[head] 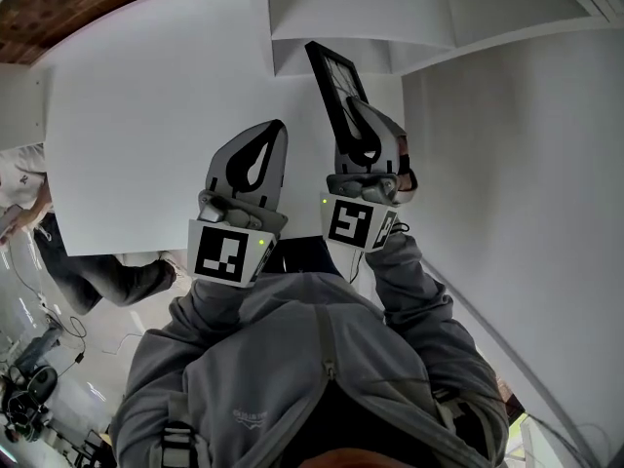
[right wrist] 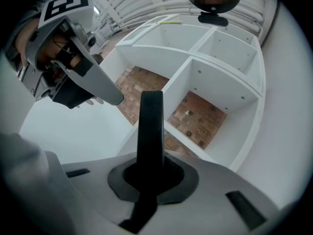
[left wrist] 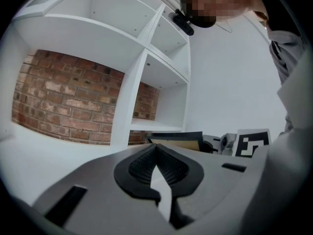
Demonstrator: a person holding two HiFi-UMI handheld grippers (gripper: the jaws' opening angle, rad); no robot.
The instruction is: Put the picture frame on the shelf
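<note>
The white shelf (left wrist: 132,97) is the biggest thing here: an open set of square compartments with a brick wall showing through the back. All the compartments that show are bare.

The picture frame (head: 334,74) is not on the shelf yet. It is in the air in front of the shelf, standing up at a tilt out of the right gripper (head: 356,125). That gripper's jaws are clamped narrow on one black edge of the frame. In the right gripper view the edge rises straight out of the jaws, in line with the shelf's upright divider.

The left gripper (left wrist: 156,148) is also in front of the shelf, just beside the frame. Its jaws are pressed together with nothing between them.

The frame looks light and stiff, with a thin dark rim round a pale front. Whether that front is glass I cannot tell, so it is best treated as breakable. Held by one edge only, it could probably swing or slip in the pads, as the rim looks smooth. The safest hold is likely on the rim near the middle of a side, never on the front. The free gripper could steady the opposite edge when the frame is set down.
</note>
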